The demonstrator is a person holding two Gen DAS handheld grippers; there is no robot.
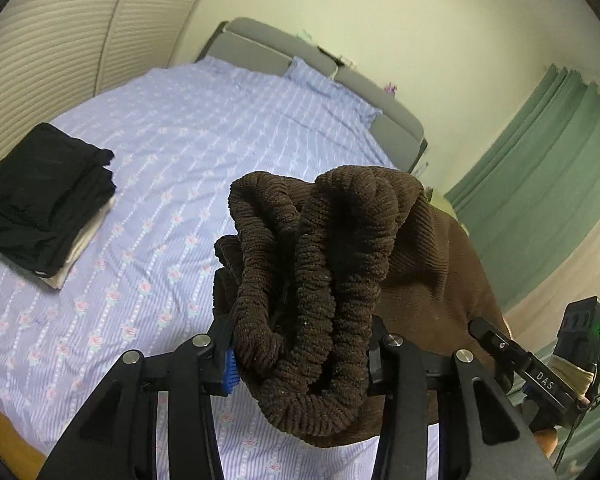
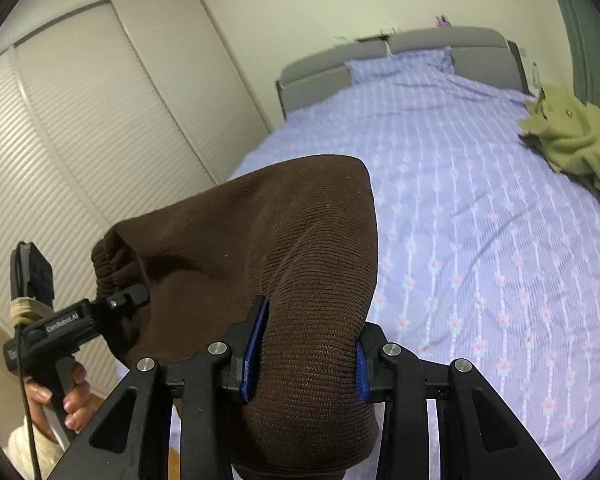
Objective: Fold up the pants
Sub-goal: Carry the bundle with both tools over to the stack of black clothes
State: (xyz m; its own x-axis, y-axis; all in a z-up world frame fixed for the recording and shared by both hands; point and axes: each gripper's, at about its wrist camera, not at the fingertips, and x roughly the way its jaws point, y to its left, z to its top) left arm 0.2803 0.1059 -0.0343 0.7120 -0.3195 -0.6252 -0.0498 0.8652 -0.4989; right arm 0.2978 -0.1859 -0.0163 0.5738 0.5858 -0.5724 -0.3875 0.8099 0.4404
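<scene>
Left wrist view first: my left gripper [image 1: 300, 360] is pinching the bunched elastic waistband of the brown pants [image 1: 312, 280], held up above the bed [image 1: 188, 140]. That ribbed bundle blocks most of what lies ahead. A stack of folded black clothes [image 1: 44, 204] sits at the bed's left edge, and green curtains [image 1: 540, 160] hang on the right. The right gripper [image 1: 484, 330] pokes in beside the fabric, lettered "DAS".

Right wrist view: my right gripper [image 2: 302, 344] is clamped on smooth brown knit, the pants draping over it. An olive garment [image 2: 568, 140] lies crumpled far right on the sheet. The other tool's body reads, I think, "GenRobot.AI", slightly blurred. Louvred closet doors [image 2: 60, 152] stand left.
</scene>
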